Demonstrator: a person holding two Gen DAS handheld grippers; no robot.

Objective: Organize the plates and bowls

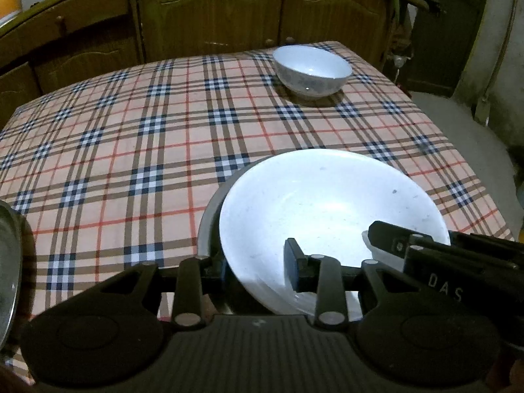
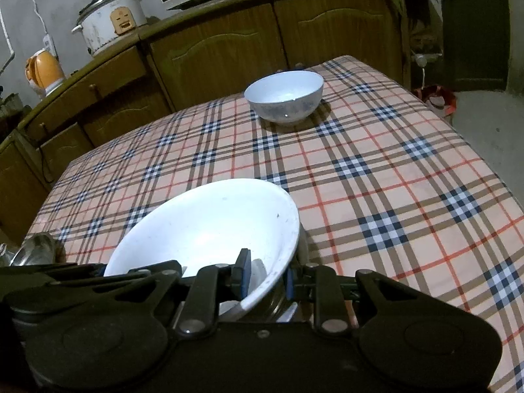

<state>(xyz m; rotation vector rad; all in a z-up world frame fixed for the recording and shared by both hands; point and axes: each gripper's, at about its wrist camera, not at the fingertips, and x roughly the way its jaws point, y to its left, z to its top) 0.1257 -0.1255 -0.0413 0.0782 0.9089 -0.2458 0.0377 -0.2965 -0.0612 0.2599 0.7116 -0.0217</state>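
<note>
White, wide, shallow ceramic bowl [image 1: 327,209] sits pinched at its near rim between both claws, low over the near part of the table. The left gripper [image 1: 253,268] has one black pad inside the bowl and the other outside its left wall, clamped on the rim; the right gripper [image 2: 267,276] bites the bowl's right edge the same way, blue-faced pads on either side of the wall. A grey metal rim [image 1: 209,216] shows just under the bowl's left side, so something steel lies beneath it, though what exactly I cannot tell. All around is the checked tablecloth [image 1: 131,137] in peach, red, brown and navy. Well apart, at the far right corner, stands a smaller white round bowl [image 1: 311,70], upright. Behind the table runs a row of brown wooden cabinets [image 2: 213,52], with a white rice cooker [image 2: 111,19] and an orange kettle [image 2: 44,70] on top.
</note>
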